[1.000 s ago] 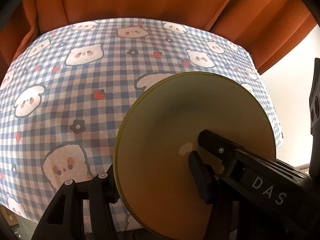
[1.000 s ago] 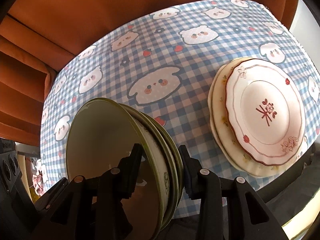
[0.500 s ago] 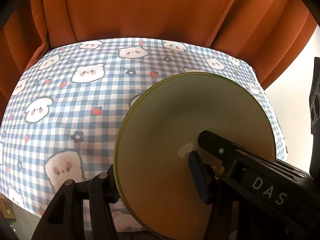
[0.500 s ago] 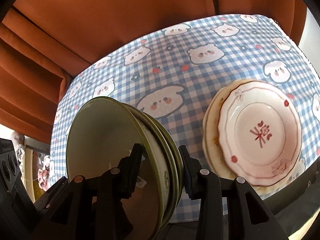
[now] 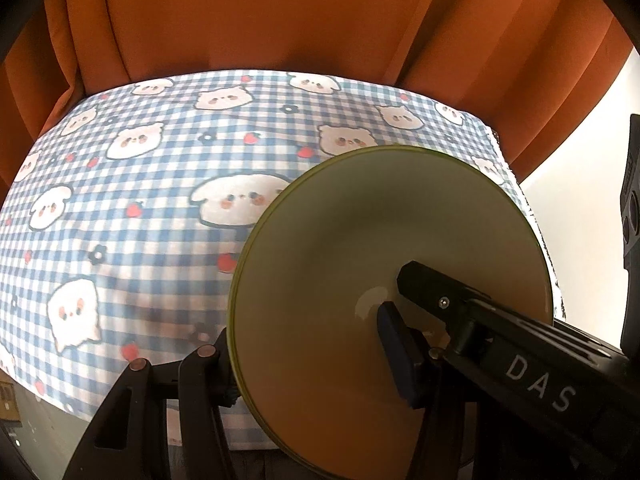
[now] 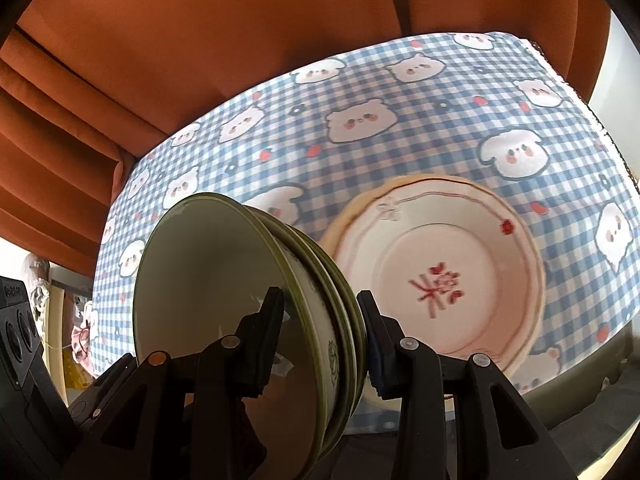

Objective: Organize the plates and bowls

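Curtains (image 5: pixel 280 12) of rust-orange cloth hang behind the bench (image 5: pixel 120 208), which wears a blue-and-white checked cover printed with bears, flowers and strawberries. On its right part, seen from the right wrist, sits a stack of pale plates (image 6: pixel 440 280), the top one pink-rimmed with a red motif at its middle; it lies flat on the cloth, just beyond the right gripper (image 6: pixel 320 320) and apart from it. Nothing else crowds the cover.

Both grippers carry one nest of green bowls (image 6: pixel 224 288), lifted off the bench and tilted on edge. The right gripper's jaws are clenched across the stacked rims, one finger inside the top bowl, the other against the outer walls. The left gripper (image 5: pixel 308 344) grasps the opposite rim of the green bowls (image 5: pixel 392 248), one finger inside, one outside.
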The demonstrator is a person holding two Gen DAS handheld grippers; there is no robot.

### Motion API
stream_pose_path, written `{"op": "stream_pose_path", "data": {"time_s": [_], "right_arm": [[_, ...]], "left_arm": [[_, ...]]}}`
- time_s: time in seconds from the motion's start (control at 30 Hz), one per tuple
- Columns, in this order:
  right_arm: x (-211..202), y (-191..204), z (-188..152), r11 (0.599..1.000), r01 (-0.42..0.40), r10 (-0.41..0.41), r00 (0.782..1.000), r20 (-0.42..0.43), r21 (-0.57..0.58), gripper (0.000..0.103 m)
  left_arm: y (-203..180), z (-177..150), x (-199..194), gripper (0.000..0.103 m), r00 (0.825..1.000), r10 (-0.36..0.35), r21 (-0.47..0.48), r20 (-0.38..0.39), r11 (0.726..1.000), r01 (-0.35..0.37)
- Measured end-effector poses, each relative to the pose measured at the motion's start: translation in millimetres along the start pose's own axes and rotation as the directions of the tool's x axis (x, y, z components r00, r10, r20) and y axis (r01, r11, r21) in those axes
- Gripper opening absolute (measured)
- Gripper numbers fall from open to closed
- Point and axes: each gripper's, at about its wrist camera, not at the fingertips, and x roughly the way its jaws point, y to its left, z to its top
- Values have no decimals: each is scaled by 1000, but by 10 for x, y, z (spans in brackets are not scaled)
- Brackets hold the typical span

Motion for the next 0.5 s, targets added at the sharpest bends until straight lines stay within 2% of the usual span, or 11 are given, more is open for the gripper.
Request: {"op": "stream_pose_path", "data": {"time_s": [0.5], "right_arm": [[64,-644,158,998,31,-34,998,-48,-63,41]], "left_arm": [[-514,-28,449,57,999,-2,-74,-33,997,-1]]}}
